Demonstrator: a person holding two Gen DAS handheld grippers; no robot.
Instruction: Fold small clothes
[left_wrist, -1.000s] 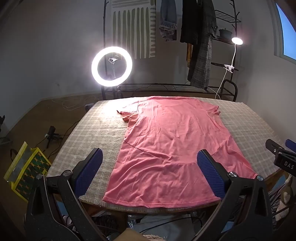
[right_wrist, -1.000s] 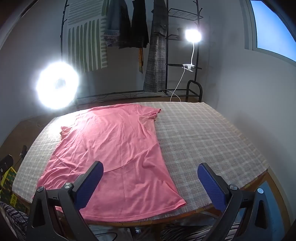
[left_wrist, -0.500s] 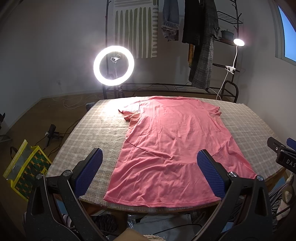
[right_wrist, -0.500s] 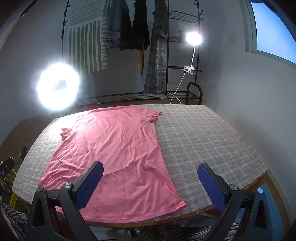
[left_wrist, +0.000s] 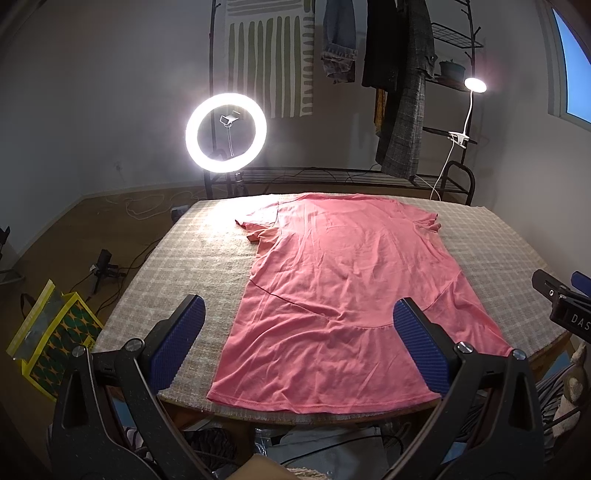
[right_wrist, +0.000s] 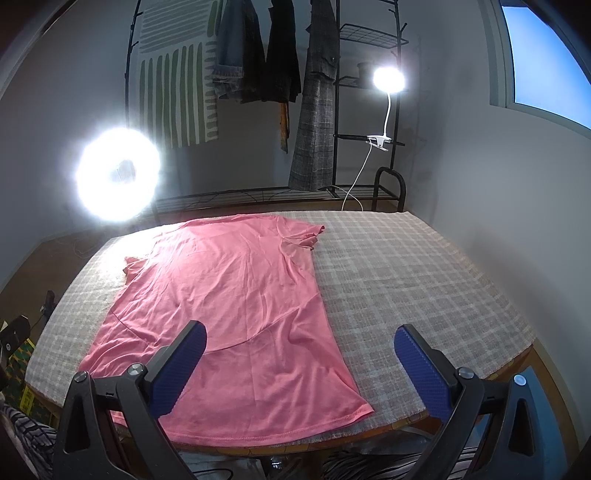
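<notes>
A pink shirt (left_wrist: 351, 295) lies spread flat on the checked table (left_wrist: 192, 266), hem at the near edge, while the left gripper (left_wrist: 299, 345) and right gripper (right_wrist: 299, 363) hover above it, jaws wide and holding nothing.

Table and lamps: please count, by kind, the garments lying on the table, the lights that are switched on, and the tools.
Pink T-shirt on the table: 1
Lit lights, ring light and clip lamp: 2
Tools, left tool and right tool, both open: 2
Total: 5
</notes>
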